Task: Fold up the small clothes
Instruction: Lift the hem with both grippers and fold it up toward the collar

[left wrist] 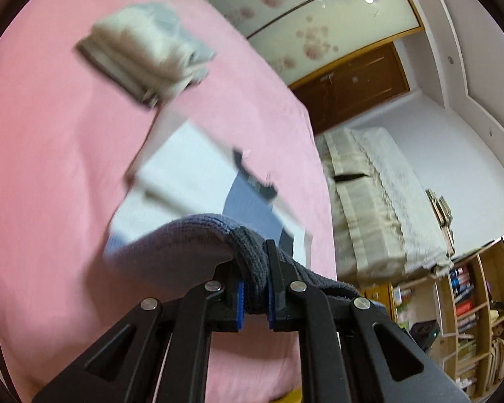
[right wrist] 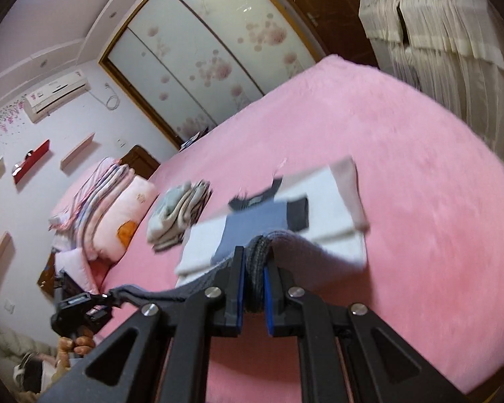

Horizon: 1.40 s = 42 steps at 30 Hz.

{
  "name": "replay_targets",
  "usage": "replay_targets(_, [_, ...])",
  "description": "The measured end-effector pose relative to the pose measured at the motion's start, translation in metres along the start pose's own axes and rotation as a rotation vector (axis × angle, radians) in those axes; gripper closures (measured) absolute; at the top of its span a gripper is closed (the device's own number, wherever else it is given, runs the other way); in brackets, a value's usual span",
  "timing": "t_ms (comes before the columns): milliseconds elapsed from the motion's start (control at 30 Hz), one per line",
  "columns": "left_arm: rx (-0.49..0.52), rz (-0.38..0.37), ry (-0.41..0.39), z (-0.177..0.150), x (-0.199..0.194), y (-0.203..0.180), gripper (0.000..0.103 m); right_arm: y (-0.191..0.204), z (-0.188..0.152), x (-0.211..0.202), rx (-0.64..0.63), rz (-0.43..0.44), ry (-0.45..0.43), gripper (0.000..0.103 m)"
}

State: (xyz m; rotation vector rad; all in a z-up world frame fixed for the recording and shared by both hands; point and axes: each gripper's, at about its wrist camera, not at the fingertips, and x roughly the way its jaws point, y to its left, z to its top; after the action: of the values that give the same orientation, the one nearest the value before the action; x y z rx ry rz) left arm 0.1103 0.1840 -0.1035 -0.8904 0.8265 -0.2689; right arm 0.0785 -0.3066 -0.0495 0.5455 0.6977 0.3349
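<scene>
A grey knitted garment (left wrist: 198, 238) with a dark cuff hangs stretched between both grippers above a white folding board (left wrist: 191, 171) on the pink bed (left wrist: 50, 154). My left gripper (left wrist: 254, 288) is shut on one bunched end of the garment. My right gripper (right wrist: 253, 288) is shut on the other end of the grey garment (right wrist: 305, 245); the white folding board (right wrist: 319, 194) lies under it. My left gripper (right wrist: 94, 305) also shows at the lower left of the right wrist view, with cloth running to it. Both views are motion-blurred.
A stack of folded pale clothes (left wrist: 144, 53) lies on the bed beyond the board; it also shows in the right wrist view (right wrist: 178, 211). Folded quilts and pillows (right wrist: 100, 208) lie at the bed's head. A bookshelf (left wrist: 467, 319), curtains (right wrist: 447, 50) and a wardrobe (right wrist: 198, 60) surround the bed.
</scene>
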Motion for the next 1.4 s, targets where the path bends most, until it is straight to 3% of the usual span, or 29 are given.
replay_targets(167, [0.037, 0.041, -0.033, 0.054, 0.056, -0.022, 0.096, -0.006, 0.048, 0.05, 0.055, -0.036, -0.036, 0.095])
replay_targets(333, [0.01, 0.088, -0.025, 0.099, 0.122, -0.013, 0.096, -0.026, 0.083, 0.116, 0.118, -0.097, -0.021, 0.094])
replay_targets(700, [-0.036, 0.236, 0.032, 0.13, 0.229, 0.038, 0.094, -0.077, 0.089, 0.235, 0.171, -0.254, 0.123, 0.093])
replay_targets(833, [-0.02, 0.255, 0.035, 0.131, 0.243, 0.044, 0.08, -0.086, 0.088, 0.253, 0.194, -0.293, 0.178, 0.088])
replay_targets(900, [-0.007, 0.246, 0.05, 0.132, 0.247, 0.042, 0.061, -0.087, 0.089, 0.259, 0.192, -0.301, 0.21, 0.081])
replay_targets(967, [0.012, 0.238, 0.048, 0.132, 0.242, 0.04, 0.032, -0.088, 0.089, 0.261, 0.193, -0.295, 0.221, 0.074])
replay_targets(1033, [0.038, 0.243, 0.039, 0.132, 0.237, 0.034, 0.026, -0.086, 0.091, 0.256, 0.193, -0.274, 0.215, 0.059])
replay_targets(1100, [0.061, 0.246, 0.048, 0.134, 0.234, 0.03, 0.026, -0.086, 0.093, 0.248, 0.2, -0.251, 0.201, 0.053])
replay_targets(1300, [0.146, 0.27, 0.04, 0.143, 0.214, 0.02, 0.026, -0.075, 0.108, 0.224, 0.168, -0.2, 0.161, 0.052])
replay_targets(1400, [0.227, 0.311, 0.041, 0.146, 0.209, 0.016, 0.026, -0.066, 0.115, 0.213, 0.073, -0.234, 0.116, 0.052])
